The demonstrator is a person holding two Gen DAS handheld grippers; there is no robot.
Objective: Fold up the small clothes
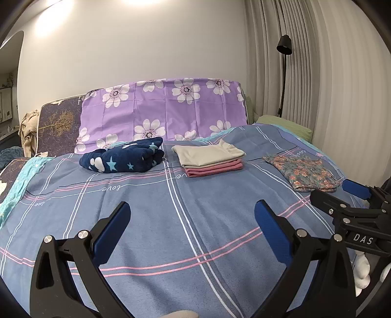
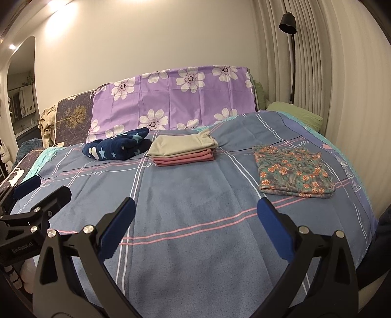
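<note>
- A bedroom under warm ceiling light: a bed (image 2: 195,244) spread with a blue plaid sheet, a purple flowered cover (image 2: 171,97) draped over its head end, pleated curtains (image 2: 330,73) and a black floor lamp (image 2: 288,23) to the right
- Three lots of small clothes lie well apart along the far half of the bed, which leaves the near half bare, probably as folding space
- A navy star-print piece (image 1: 124,157) sits bunched on the left, loosely rolled and not squared
- A beige garment (image 1: 207,153) rests on top of folded pink ones (image 1: 215,168) in a neat centre stack
- A floral garment (image 2: 293,171) lies flat and folded on the right, nearest the right tongs (image 2: 195,217)
- Both the left tongs (image 1: 193,222) and the right hang above the bare sheet with jaws spread wide, holding nothing
- Judged from this layout, the folding looks nearly done; the navy piece may be the one left to tidy
</note>
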